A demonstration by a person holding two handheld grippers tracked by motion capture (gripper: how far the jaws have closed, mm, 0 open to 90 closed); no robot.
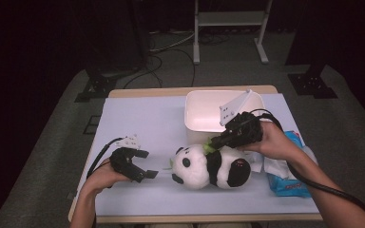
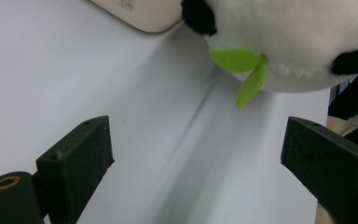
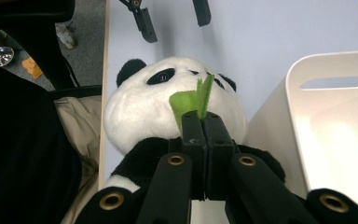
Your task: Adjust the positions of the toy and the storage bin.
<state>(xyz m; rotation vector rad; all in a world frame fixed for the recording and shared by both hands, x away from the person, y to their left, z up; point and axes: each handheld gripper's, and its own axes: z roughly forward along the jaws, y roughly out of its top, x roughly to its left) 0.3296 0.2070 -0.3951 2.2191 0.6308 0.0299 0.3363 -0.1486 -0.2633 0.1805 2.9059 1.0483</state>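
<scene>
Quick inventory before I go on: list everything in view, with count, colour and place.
plush panda: 1, black and white, lying mid-table in front of the bin.
green leaf: at least 2 felt pieces on the panda, one pinched by the right gripper, one by its face.
bin: 1, cream plastic, far side of the table.
wipes pack: 1, blue and white, right of the panda.
table: 1, pale lilac top, wooden edge.
left gripper: black, jaws open, left of the panda.
right gripper: black, jaws shut on the green leaf, above the panda.
</scene>
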